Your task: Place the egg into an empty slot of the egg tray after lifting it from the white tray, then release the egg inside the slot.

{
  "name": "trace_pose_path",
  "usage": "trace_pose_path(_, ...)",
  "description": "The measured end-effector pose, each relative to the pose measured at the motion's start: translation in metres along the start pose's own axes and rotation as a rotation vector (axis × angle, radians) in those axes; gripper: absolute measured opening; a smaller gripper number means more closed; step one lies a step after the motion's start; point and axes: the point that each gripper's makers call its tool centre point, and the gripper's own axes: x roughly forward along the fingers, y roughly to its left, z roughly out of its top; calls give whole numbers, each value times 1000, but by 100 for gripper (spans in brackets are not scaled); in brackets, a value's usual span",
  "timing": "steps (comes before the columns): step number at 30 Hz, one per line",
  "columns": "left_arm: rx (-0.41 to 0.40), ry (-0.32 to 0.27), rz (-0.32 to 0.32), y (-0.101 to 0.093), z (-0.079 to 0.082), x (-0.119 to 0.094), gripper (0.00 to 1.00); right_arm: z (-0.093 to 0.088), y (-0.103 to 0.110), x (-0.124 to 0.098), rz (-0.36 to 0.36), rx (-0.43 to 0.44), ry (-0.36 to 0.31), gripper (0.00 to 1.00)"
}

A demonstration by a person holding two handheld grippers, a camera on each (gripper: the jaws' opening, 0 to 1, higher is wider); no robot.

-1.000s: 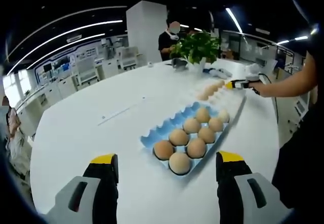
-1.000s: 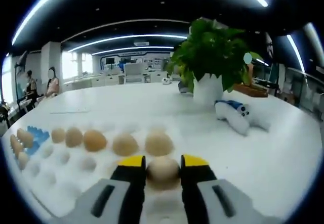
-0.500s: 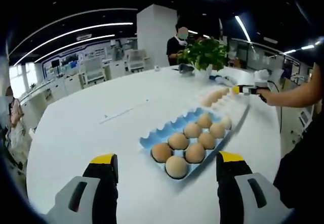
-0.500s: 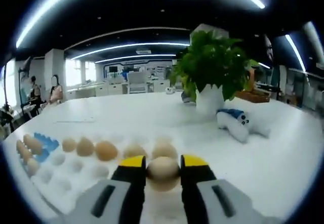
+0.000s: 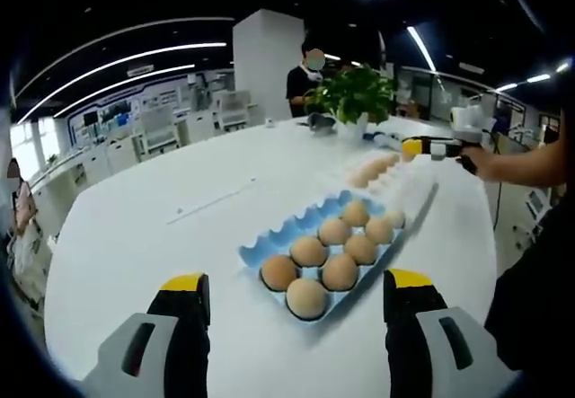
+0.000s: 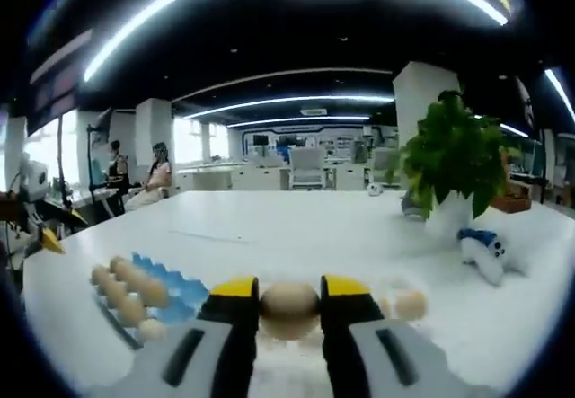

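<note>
One big white table carries everything, and the layout suits a short carry: the blue egg tray lies near the person, with the white tray just beyond its far end, so an egg only has to travel from one to the other. The blue tray holds seven eggs, bunched at its near and middle part; the slots along its far-left edge look empty, and I judge one of these to be the likely target. A few eggs remain in a row on the white tray. A plant stands further back on the table, well clear of the work.

The right gripper is clamped on the egg, which sits between the yellow-tipped jaws, pinched at its sides and lifted off the white tray. In the left gripper view this gripper hangs above the white tray's far end, held out on an extended forearm. In the right gripper view the blue tray lies low to the left, so the camera faces roughly across the table toward it.

The left gripper holds nothing, its jaws spread wide, and hovers over the table edge just short of the blue tray, facing along it; it looks parked as a bystander
</note>
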Motion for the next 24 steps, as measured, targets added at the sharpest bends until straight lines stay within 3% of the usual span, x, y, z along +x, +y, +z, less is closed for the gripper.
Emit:
trace_pose_path(4,2,0,7,3,1,-2,80,-4,36,13,95,19,9,26)
trace_pose_path(12,13,-5,6,3,2,-2,80,-26,82,34,211,-7,52,26)
trace_pose_path(17,12,-7,17,5,4,-3,80,-36,97,49,252,-3,74,26)
trace_pose_path(24,15,-1,21,5,3,-5,80,-47,100,56,273,1,100,26)
